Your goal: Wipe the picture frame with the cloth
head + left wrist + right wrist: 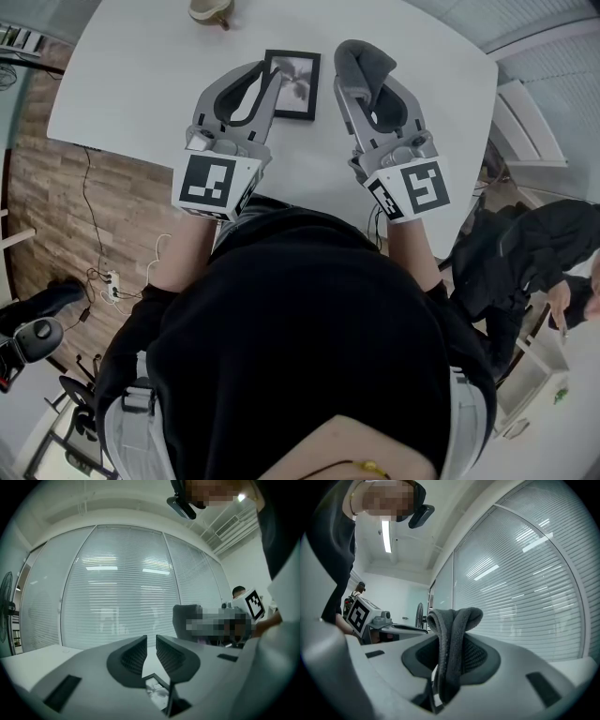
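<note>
Grips frame (298, 84) by its left edge with left hand-held gripper (267, 75), over far middle of counter (141, 75). Clenches soft folded cloth (452, 634) in right hand-held gripper (368, 80). Seems light, stiff, fragile glass: better to hold at rim only.

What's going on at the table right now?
A person holds a hand-held gripper in each hand over the white table. The left hand-held gripper looks closed on a corner of the picture frame. The right hand-held gripper is clamped on the folded grey cloth. Cloth and frame are apart; wiping has not begun.
</note>
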Available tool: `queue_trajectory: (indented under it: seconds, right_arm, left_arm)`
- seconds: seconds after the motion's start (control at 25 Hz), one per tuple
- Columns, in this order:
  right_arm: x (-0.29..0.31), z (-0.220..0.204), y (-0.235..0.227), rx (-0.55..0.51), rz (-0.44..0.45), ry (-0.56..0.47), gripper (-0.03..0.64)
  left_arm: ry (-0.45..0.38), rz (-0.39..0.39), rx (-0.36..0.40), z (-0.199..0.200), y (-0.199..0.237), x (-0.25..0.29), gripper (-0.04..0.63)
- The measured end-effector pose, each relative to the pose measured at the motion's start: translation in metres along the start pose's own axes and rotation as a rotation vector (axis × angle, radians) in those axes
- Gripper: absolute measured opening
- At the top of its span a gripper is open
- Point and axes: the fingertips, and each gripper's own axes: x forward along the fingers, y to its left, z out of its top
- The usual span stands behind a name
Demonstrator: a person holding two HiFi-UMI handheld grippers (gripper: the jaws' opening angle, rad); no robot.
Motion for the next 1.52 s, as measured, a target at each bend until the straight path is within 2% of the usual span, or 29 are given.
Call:
queue_trajectory:
  seconds: [0.52,1.28,1.52]
  right_arm:
    - [-0.008,0.009,0.001,-0.007,0.002,-0.021,0.104]
    - [-0.021,0.008,-0.01,0.015,-0.074,-0.025,0.101]
    - [-0.018,0.008,-0.006,0.021,-0.072,-0.031,0.101]
  left_arm:
    - [-0.039,0.017,-0.01,0.01,0.001,-0.006,0.014]
    - [-0.039,0.01,-0.041,0.01,0.001,-0.002,0.012]
    - [-0.049,0.021,-0.04,0.012,0.005,-0.009,0.012]
